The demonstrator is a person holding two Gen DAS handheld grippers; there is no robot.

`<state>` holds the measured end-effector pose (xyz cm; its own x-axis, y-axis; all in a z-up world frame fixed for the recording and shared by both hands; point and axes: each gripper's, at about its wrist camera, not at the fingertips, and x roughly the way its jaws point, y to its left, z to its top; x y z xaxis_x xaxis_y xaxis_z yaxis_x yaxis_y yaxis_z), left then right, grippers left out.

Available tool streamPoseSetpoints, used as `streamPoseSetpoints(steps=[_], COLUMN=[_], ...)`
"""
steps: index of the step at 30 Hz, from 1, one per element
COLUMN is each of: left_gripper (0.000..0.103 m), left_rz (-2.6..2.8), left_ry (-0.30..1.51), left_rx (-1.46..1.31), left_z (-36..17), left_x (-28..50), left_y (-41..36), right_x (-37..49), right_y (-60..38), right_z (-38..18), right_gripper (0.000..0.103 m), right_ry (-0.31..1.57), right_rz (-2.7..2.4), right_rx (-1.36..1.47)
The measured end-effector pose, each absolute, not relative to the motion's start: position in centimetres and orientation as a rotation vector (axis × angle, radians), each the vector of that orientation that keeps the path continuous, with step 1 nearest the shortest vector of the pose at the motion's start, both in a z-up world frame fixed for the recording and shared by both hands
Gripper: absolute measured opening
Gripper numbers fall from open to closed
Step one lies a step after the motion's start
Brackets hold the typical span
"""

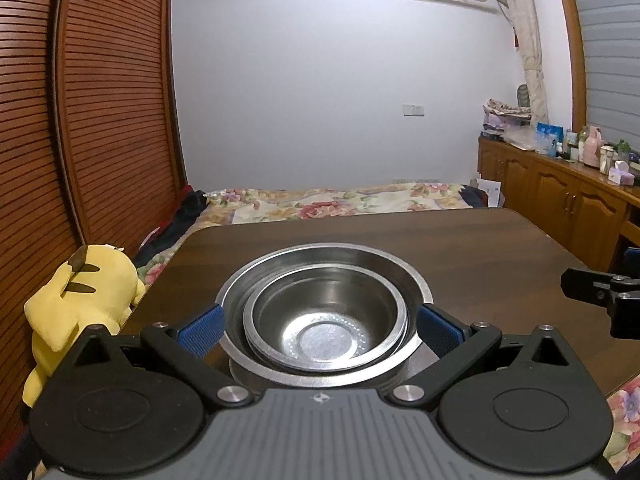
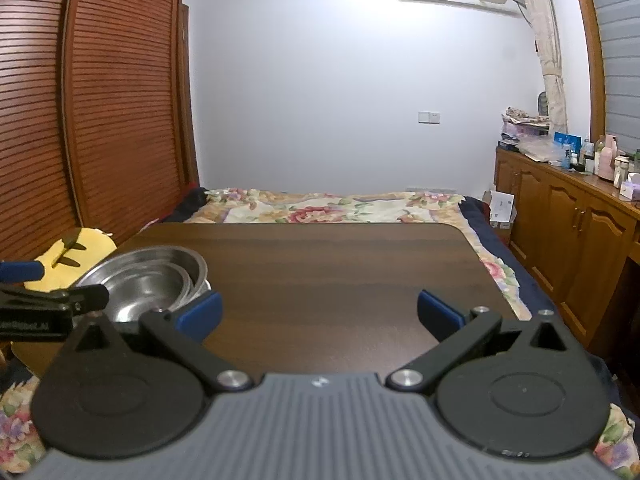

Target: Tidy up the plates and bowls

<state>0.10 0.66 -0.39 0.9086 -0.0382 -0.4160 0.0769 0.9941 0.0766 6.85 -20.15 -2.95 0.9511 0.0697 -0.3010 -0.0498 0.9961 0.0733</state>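
A stack of nested steel bowls [image 1: 326,320] sits on the dark wooden table [image 1: 460,244] near its left front. My left gripper [image 1: 320,332] is open, with a blue pad [image 1: 200,334] on each side of the stack's outer rim; whether the pads touch it I cannot tell. From the right wrist view the same bowls [image 2: 152,280] show at the left, with the left gripper [image 2: 52,300] beside them. My right gripper [image 2: 320,312] is open over bare table [image 2: 340,264], holding nothing. Its black tip [image 1: 600,292] shows at the right edge of the left wrist view.
A yellow plush toy [image 1: 80,300] lies just off the table's left edge, against a slatted wooden wardrobe [image 1: 100,120]. Beyond the far edge is a bed with a floral cover [image 2: 328,208]. Wooden cabinets [image 2: 580,232] with bottles line the right wall.
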Motion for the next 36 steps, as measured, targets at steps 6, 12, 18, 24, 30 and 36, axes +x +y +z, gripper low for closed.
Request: streamPoseSetpoints(steps=[6,12,18,24,30,36], left_gripper=[0.103,0.103,0.103,0.103,0.103,0.103], left_rz=[-0.066,-0.057,-0.05,-0.043,-0.04,-0.038], left_ry=[0.43,0.426,0.427,0.434,0.426,0.425], left_rx=[0.071,0.063,0.066,0.063,0.061,0.059], left_z=[-1.0,-1.7,-2.1,-2.3,-2.2,-2.2], left_x=[0.2,0.0,-0.1,0.2,0.1,0.0], left_y=[0.9,1.1,1.1,1.2,1.4,1.3], right_x=[7.0,6.6,6.6,6.6,6.7,6.7], right_y=[-20.0,-19.8,-20.1,-20.3,-20.0,-20.0], right_z=[-3.6,-4.6,-5.1,-5.1,-5.2,-5.1], right_gripper=[0.103,0.103,0.103,0.103,0.103,0.103], right_ry=[0.32,0.317,0.327,0.321,0.322,0.321], right_rz=[0.064,0.055,0.044,0.035,0.031,0.031], right_rx=[0.068,0.074,0.098,0.099,0.102,0.1])
